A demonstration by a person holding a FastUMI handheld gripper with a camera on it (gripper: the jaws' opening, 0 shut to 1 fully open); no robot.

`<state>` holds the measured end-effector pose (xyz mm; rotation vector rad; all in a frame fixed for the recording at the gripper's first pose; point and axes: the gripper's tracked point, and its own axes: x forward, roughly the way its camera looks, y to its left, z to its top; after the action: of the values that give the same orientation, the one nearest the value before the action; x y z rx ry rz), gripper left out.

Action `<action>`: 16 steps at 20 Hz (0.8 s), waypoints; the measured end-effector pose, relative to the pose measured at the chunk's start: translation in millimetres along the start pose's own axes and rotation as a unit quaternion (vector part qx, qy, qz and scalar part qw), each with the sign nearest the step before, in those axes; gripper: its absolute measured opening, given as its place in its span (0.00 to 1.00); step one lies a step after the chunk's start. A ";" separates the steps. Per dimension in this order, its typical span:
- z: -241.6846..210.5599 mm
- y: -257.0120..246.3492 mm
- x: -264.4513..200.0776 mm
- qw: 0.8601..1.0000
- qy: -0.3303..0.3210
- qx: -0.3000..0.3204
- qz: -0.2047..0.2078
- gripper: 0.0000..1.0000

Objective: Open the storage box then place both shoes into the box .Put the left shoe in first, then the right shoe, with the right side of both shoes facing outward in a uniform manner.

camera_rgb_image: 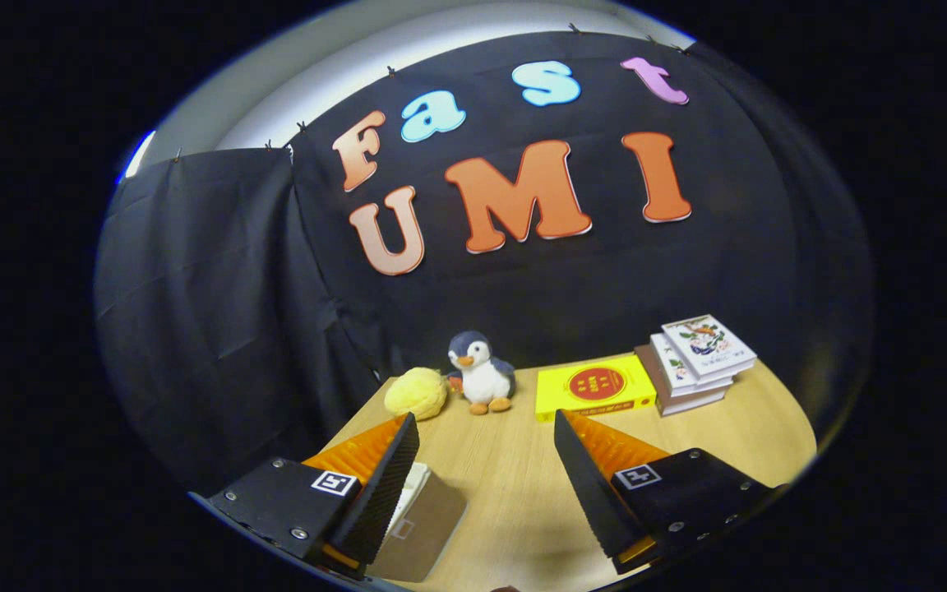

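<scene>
Progress assessment: the storage box and the two shoes cannot be clearly identified. A pale, white-and-tan object (420,514) lies on the wooden surface (515,485) at the lower left of the frame, partly hidden behind the left finger; it may be part of the box or of a shoe, but too little of it shows to tell which. Whether the box is open or shut, and whether either shoe lies inside it, cannot be judged from this view. No estimate of completed or remaining steps is therefore possible.

Gripper pose: the gripper (486,460) is held above the near part of the surface, at the bottom centre of the frame, pointing toward the far edge and the booth wall. The view looks slightly downward onto the wood. The jaws stand wide apart with bare surface between them; they hold nothing and touch nothing.

Other items, all beyond the fingers along the far edge of the surface:
- a yellow round plush (416,393), centre left;
- a penguin toy (480,372), upright, just beside the plush on its right;
- a yellow book (594,387), lying flat, right of centre;
- a stack of books (697,362), at the right, just beside the yellow book.

None of these belongs to the task.
</scene>
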<state>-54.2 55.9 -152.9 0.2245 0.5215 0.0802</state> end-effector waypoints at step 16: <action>81.7 -73.9 -31.1 0.985 -0.164 -0.027 -0.049 0.98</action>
<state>-38.7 -35.7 -86.2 0.1550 0.2013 -0.0382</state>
